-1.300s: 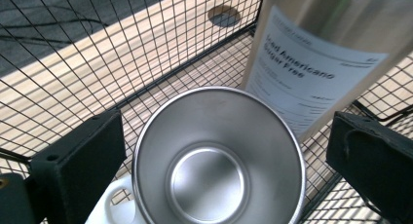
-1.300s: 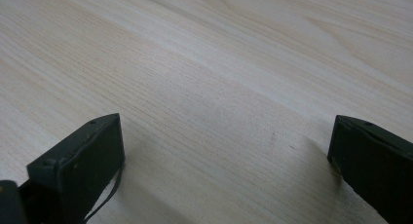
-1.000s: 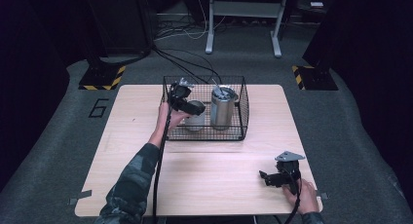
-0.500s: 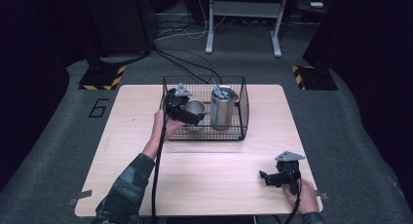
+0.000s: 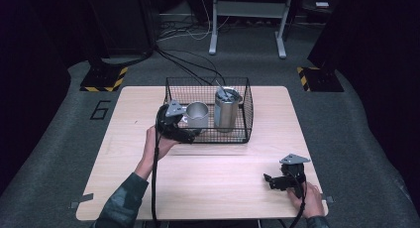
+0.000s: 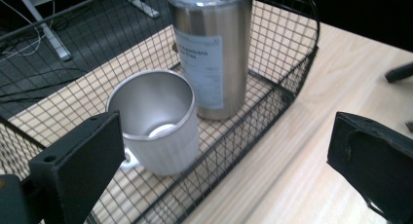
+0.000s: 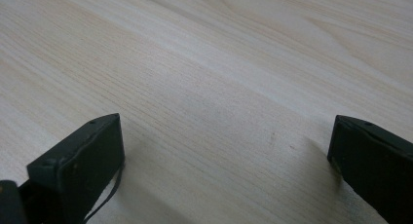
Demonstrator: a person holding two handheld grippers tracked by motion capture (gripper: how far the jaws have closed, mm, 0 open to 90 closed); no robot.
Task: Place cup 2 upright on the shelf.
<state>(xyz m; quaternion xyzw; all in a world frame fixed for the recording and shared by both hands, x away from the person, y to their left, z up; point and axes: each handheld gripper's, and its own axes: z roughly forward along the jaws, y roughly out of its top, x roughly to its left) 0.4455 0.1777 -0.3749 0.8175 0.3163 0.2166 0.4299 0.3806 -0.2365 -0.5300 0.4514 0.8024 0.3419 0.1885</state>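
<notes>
Brushed-steel cup [image 6: 156, 121], black wire basket [image 6: 287, 68], pale wood table [image 7: 219, 87]

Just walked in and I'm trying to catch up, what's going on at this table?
A person works at a wooden table with a gripper in each hand. The left gripper hovers at the front left of a wire basket, jaws open and empty. Inside the basket stand a short open metal cup and, beside it, a taller steel tumbler. The right gripper rests low over bare tabletop near the front right, also open.

We are seeing two black handheld grippers, the left gripper [image 5: 179, 131] and right gripper [image 5: 277, 180], each carrying a grey three-cornered plate, flat rectangular jaws and a trailing black cable; the sleeves are showing camouflage green.
</notes>
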